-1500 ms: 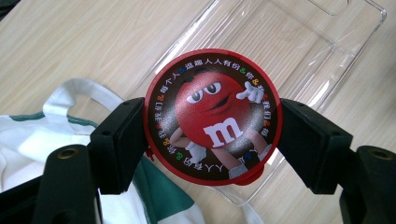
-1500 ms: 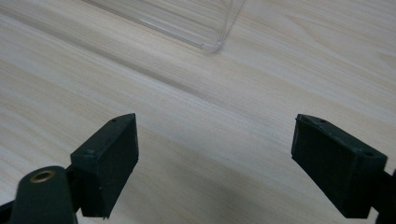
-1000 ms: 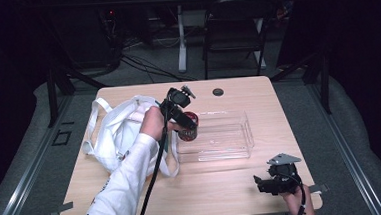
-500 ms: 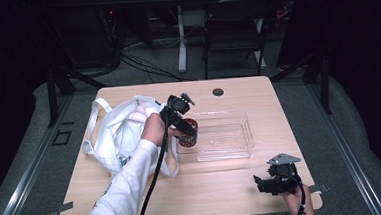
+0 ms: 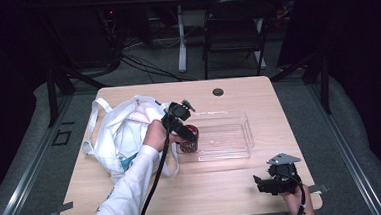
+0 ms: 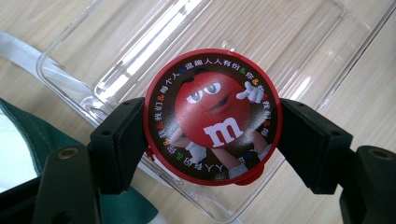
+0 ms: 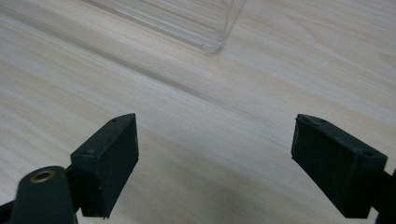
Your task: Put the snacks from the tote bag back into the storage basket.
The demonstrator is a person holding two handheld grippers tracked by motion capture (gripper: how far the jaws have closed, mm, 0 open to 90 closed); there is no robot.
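Over the near-left corner of the tray (image 5: 230, 135), I am holding the left gripper (image 5: 186, 136) with its jaws clamped on a red tin (image 6: 212, 116). Seen through the left gripper view, the two black jaws are pressing on opposite sides of the tin's round lid, which is facing the camera with a red cartoon figure and a ring of small print on it. Below the tin the clear tray's corner is showing, with the table (image 5: 224, 195) under it. From the high view, the tin (image 5: 188, 141) is sitting at the tray's left end, just beside the white bag (image 5: 122, 134); whether it is touching the tray floor I cannot tell. My left hand (image 5: 157, 134) is wrapping the gripper body from behind, the white-sleeved forearm is reaching in diagonally from the bottom edge, and the gripper is tilting forward and down toward the tray, its cable trailing back along the sleeve.

At the near-right corner of the table, I am keeping the right gripper (image 5: 263, 183) low and roughly level, pointing left across the table, with the grey plate on top and my right hand (image 5: 297, 198) gripping it from behind at the table's edge. Its jaws are standing wide apart with nothing between them; in the right gripper view (image 7: 215, 163) they are framing bare wood, with a corner of the tray (image 7: 205, 28) farther off, well apart from them.
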